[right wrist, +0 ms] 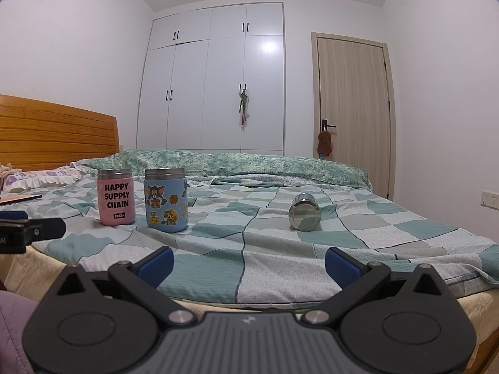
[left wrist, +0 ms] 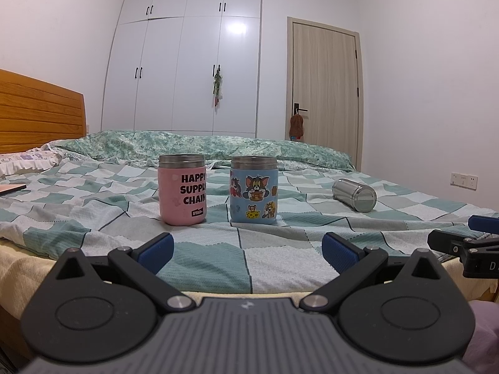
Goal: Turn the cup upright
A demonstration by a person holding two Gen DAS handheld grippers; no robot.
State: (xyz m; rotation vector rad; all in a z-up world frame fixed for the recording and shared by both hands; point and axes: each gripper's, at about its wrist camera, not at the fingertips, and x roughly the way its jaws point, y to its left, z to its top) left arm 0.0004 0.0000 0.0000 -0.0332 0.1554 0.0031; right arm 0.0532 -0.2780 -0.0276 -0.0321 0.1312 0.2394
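A bare steel cup (left wrist: 354,194) lies on its side on the checked bedspread, to the right of two upright cups; in the right wrist view (right wrist: 304,212) its round base faces me. A pink cup (left wrist: 182,189) (right wrist: 116,197) and a blue cartoon cup (left wrist: 254,189) (right wrist: 166,200) stand upright side by side. My left gripper (left wrist: 248,247) is open and empty at the bed's near edge, in front of the two upright cups. My right gripper (right wrist: 248,263) is open and empty, in front of the lying cup and well short of it.
The bed (right wrist: 280,249) has a wooden headboard (left wrist: 40,109) at the left and a green quilt (left wrist: 202,143) along the back. A flat pink object (right wrist: 18,198) lies at the far left. A white wardrobe (left wrist: 187,62) and a door (left wrist: 324,87) stand behind.
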